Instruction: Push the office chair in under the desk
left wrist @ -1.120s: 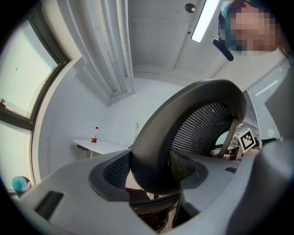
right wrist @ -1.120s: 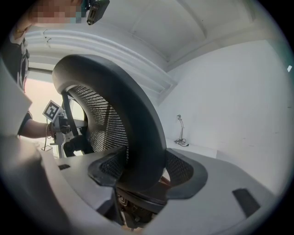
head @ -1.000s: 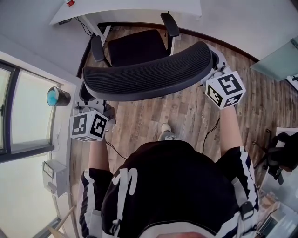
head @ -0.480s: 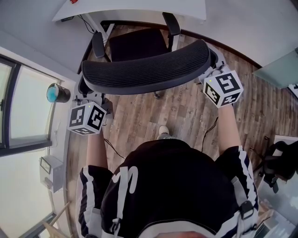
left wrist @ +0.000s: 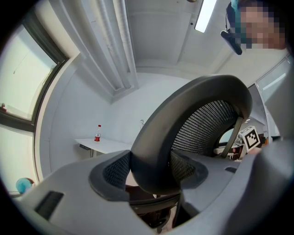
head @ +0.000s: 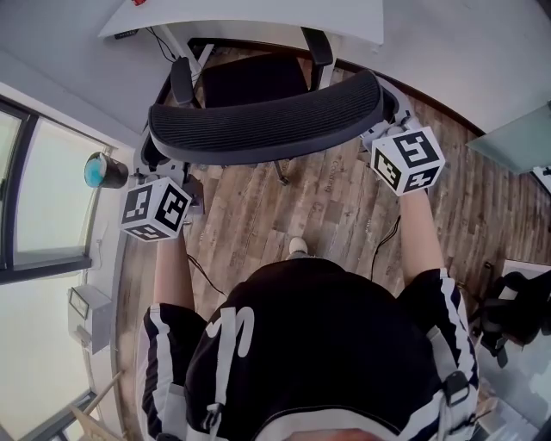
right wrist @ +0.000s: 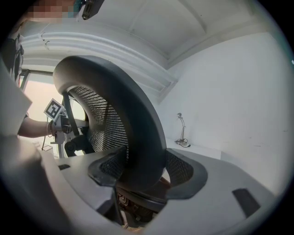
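**Both grippers on the backrest, seat at the desk's edge**

Nearest the camera, the left gripper (left wrist: 154,173) and right gripper (right wrist: 144,167) each have their jaws clamped on a side rim of the black mesh-backed office chair (head: 267,125). The curved frame fills the gap between the pads in both gripper views. The chair stands on the brown wood-plank floor (head: 336,198). Its backrest is out in the open, and its dark padded seat (head: 254,82) sits with the front at the edge of the white desk (head: 250,17).

The chair is probably fairly heavy but should roll easily, so a level push ought to move it. The rigid rim is a sound place to grip. The mesh would give, and a high push on the back may tilt or swivel the chair, so both sides need equal pressure.

A thin dark cable (head: 389,237) lies on the floor beside the right arm, clear of the chair's path as far as can be seen. Further on, the two black armrests (head: 182,82) reach the desktop's edge, and whether they pass under it cannot be told. The desk's white leg (head: 176,52) stands just beside the left armrest. A red-labelled bottle (left wrist: 97,133) stands on the desk.
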Demonstrator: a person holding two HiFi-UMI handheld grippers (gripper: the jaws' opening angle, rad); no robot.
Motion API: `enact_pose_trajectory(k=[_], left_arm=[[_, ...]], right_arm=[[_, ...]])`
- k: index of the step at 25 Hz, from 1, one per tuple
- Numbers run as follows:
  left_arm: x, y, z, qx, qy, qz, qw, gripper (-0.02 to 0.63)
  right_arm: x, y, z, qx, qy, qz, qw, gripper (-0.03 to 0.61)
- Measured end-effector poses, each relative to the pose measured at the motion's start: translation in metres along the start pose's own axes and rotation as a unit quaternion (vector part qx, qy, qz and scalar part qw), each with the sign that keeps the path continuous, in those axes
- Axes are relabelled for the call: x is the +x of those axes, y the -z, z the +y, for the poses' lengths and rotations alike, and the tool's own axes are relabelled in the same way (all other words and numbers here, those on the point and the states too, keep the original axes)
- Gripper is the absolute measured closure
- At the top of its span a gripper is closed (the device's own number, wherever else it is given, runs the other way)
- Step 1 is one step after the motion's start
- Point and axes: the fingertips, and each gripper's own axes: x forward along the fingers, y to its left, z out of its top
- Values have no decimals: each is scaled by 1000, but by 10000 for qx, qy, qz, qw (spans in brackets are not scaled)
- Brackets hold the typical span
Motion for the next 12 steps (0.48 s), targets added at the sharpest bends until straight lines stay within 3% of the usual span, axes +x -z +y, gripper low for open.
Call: enact_pose_trajectory(k=[12], left_arm=[[9, -2, -5, 13, -253, -39, 9997, 348]], right_arm=[[6, -2, -13, 11, -172, -73, 9998, 304]])
